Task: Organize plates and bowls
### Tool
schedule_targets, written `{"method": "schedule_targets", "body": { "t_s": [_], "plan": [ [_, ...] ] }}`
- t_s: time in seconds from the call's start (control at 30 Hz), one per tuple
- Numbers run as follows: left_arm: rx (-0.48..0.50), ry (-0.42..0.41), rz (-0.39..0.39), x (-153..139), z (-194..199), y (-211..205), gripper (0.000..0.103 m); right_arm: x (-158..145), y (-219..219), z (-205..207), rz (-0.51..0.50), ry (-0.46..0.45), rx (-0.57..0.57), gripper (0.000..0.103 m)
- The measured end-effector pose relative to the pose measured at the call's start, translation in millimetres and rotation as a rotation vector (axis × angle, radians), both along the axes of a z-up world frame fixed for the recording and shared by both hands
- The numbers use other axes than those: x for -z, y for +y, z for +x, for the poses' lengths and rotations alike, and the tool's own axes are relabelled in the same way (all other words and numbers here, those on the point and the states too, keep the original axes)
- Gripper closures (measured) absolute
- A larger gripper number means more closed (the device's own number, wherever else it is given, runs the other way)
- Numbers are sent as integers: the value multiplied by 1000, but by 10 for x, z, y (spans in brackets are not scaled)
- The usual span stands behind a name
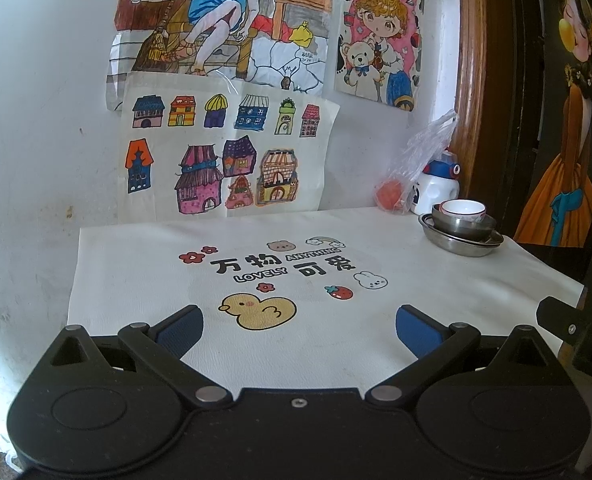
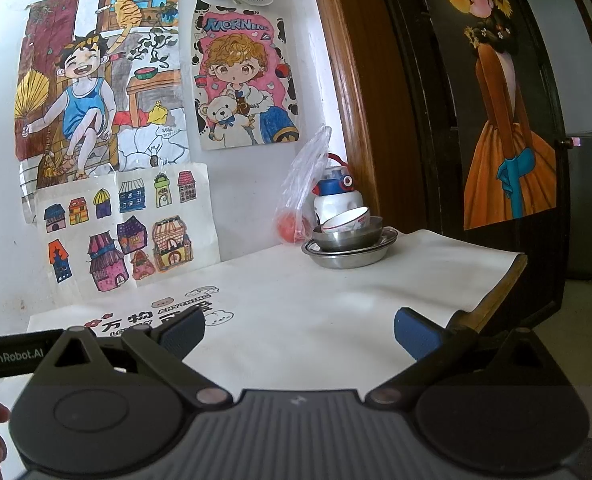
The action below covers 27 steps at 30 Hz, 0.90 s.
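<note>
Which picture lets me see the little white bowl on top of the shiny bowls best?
The right wrist view: the little white bowl sits nearer the middle, tilted, showing its inside and patterned rim. In the left wrist view it is far right, with only its rim and outer wall visible.

A table under a white printed cloth carries everything — the cloth's duck, rabbit and lettering lie just ahead of the left tongs. Far ahead and to their right, at the back corner, a steel plate rests on the cloth. Behind it stand a white bottle with a blue cap and a clear plastic bag holding something orange-red — both against the wall.

From the right tongs, the steel plate sits ahead, slightly right.
</note>
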<state>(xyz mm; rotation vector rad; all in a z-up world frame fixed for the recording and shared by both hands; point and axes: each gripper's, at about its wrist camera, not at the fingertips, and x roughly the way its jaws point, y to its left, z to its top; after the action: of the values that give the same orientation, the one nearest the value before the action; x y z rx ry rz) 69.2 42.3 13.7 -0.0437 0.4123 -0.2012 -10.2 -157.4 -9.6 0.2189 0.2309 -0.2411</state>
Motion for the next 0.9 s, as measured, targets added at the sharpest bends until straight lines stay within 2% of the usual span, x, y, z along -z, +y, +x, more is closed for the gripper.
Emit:
{"method": "schedule_targets", "body": {
  "t_s": [0.43, 0.9],
  "plan": [
    [-2, 43, -51, 2, 3, 32, 1, 7, -6, -5, 1, 3, 2, 0],
    [15, 33, -26, -20, -16, -3, 1, 14, -2, 3, 0, 7, -2, 0]
  ]
}}
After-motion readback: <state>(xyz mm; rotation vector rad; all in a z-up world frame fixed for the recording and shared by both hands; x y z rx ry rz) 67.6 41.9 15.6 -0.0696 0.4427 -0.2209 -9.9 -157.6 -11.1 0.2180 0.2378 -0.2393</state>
